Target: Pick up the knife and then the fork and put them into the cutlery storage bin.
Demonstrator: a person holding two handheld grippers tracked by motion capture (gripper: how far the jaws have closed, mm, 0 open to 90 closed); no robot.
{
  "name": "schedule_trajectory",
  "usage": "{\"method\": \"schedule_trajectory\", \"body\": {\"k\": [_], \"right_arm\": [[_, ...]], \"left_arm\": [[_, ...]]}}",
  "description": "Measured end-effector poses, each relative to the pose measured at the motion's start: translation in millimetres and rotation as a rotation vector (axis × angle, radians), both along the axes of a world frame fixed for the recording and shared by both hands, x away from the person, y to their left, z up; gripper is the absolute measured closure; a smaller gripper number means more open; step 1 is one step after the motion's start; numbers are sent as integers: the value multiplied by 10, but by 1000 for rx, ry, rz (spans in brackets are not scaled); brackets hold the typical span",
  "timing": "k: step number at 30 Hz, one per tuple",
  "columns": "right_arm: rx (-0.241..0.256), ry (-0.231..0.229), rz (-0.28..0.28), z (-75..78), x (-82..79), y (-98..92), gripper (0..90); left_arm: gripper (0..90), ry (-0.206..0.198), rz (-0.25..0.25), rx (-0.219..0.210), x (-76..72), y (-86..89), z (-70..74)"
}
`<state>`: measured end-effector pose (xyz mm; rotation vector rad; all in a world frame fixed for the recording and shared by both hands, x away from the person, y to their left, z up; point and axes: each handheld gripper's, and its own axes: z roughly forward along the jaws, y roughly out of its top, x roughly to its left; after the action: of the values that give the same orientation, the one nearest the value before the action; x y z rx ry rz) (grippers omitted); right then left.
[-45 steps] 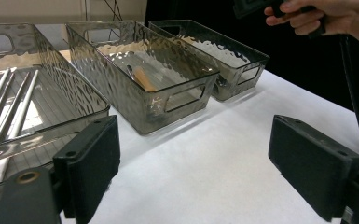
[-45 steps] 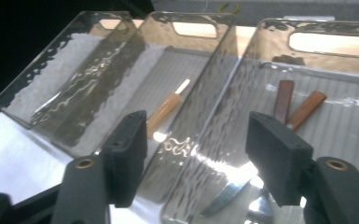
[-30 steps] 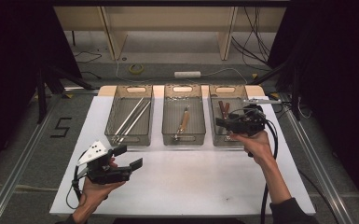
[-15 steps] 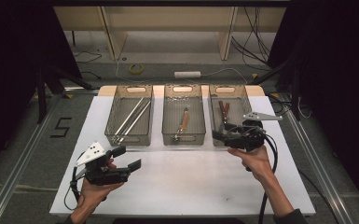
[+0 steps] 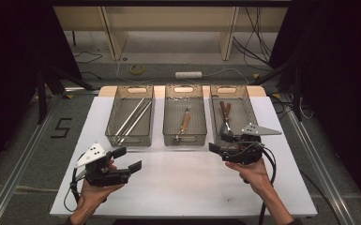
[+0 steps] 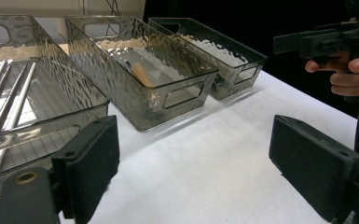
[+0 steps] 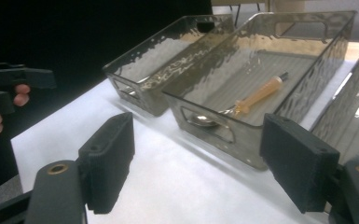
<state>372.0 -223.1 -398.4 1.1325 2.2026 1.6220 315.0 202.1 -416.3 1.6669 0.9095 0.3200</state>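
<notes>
Three smoky clear bins stand in a row at the back of the white table [image 5: 178, 183]. The left bin [image 5: 114, 117] holds long metal rods [image 5: 131, 119]. A wooden-handled spoon [image 5: 184, 123] [image 7: 242, 105] lies in the middle bin [image 5: 168, 126]. Dark-handled utensils [image 5: 225, 117] lie in the right bin [image 5: 251, 110]. My left gripper [image 5: 130, 158] [image 6: 200, 168] hovers open and empty over the table's front left, facing the bins. In front of the right bin my right gripper [image 5: 217, 151] [image 7: 200, 163] is open, empty, and pointing left.
In the left gripper view the right gripper [image 6: 326, 42] and its hand show at upper right. Cables and a white power strip [image 5: 188, 74] lie on the floor behind the table. A "5" mark [image 5: 61, 127] is on the floor at left.
My right gripper has drawn back from over the right bin toward the table's front and come lower. The left gripper has hardly moved.
</notes>
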Motion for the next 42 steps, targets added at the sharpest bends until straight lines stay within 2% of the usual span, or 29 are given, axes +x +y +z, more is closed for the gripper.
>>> {"method": "schedule_trajectory", "body": {"k": [7,17,25,42], "right_arm": [[-10,-40,16,-43,-135,27,270],[-32,-82,32,-180,-361,-6,267],[-28,-105,-1,-238,-503,-92,255],[-32,-106,-3,-260,-535,-88,244]], "left_arm": [[155,6,-4,-3,-2,0,-4],[155,10,-15,10,0,-16,-19],[155,14,-21,13,4,-29,-35],[154,13,-24,23,5,-35,-38]]}}
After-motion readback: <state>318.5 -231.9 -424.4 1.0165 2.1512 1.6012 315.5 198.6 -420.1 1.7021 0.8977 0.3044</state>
